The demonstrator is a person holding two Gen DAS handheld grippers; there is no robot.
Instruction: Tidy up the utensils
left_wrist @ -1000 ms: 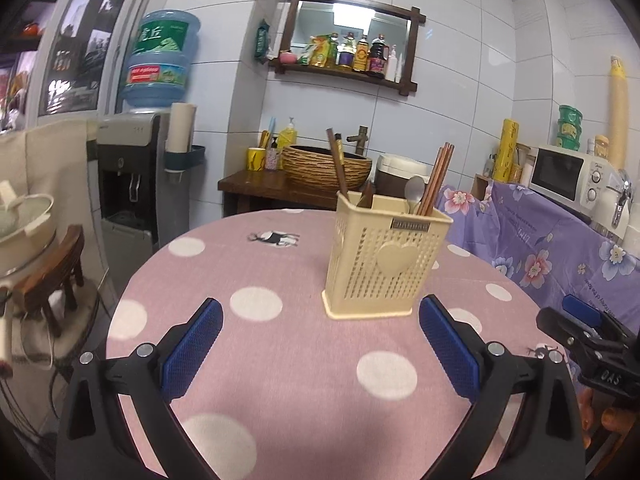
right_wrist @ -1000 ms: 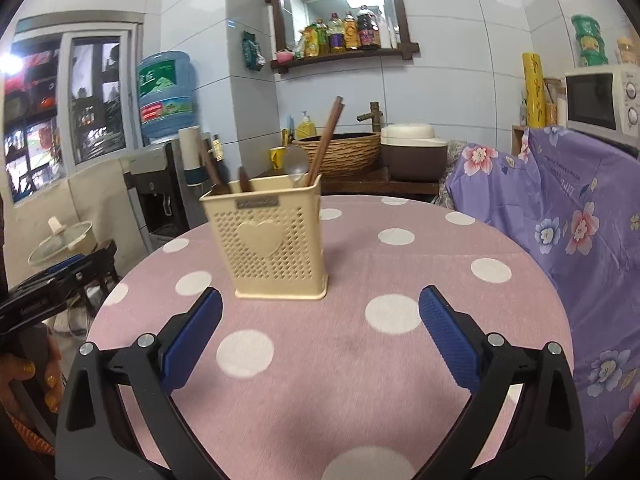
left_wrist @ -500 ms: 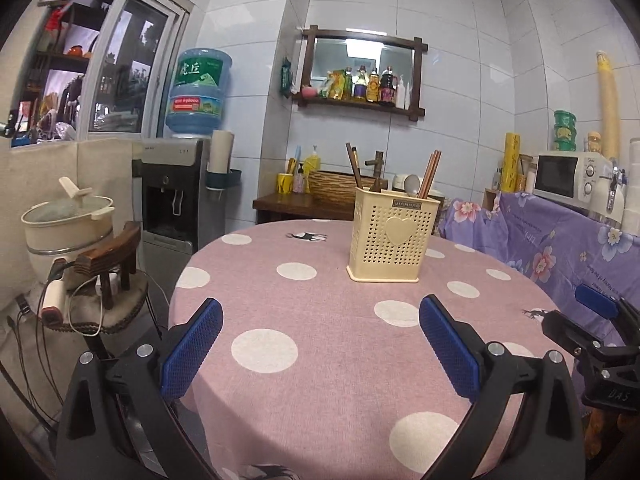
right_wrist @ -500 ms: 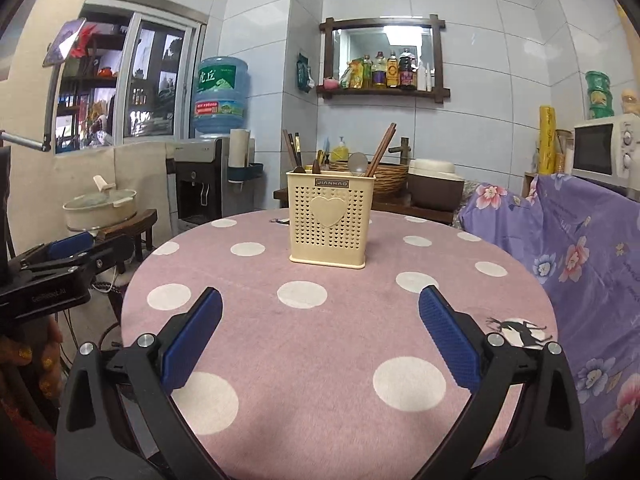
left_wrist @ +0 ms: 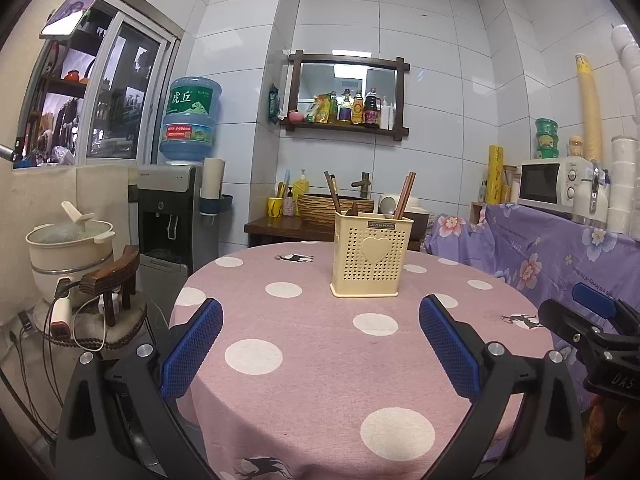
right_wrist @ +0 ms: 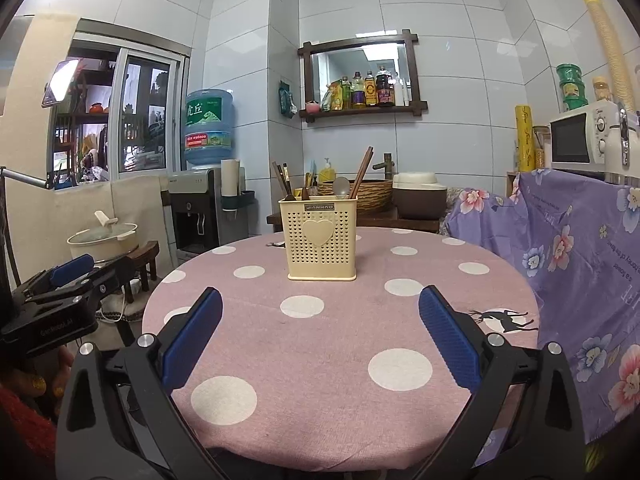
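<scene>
A cream perforated utensil holder (left_wrist: 372, 254) (right_wrist: 322, 238) with a heart on its front stands upright on the round pink polka-dot table (left_wrist: 320, 360) (right_wrist: 340, 340). Brown chopsticks (left_wrist: 404, 196) (right_wrist: 361, 172), a metal spoon (left_wrist: 387, 204) (right_wrist: 341, 187) and dark utensils (left_wrist: 333, 192) (right_wrist: 281, 180) stick out of it. My left gripper (left_wrist: 320, 344) hangs open over the table's near edge, well short of the holder, with nothing between its blue pads. My right gripper (right_wrist: 320, 332) is likewise open and empty near the front edge.
A purple floral cloth (right_wrist: 580, 248) covers a counter on the right, bearing a microwave (left_wrist: 554, 180). A water dispenser (left_wrist: 172, 216), a pot (left_wrist: 68, 248) on a wooden stool and cables stand at the left. A side table with a woven basket (right_wrist: 360, 194) lies behind.
Both grippers have pulled back and away from the holder, which now looks smaller and farther off. Both stay open and empty. The holder has not moved.
</scene>
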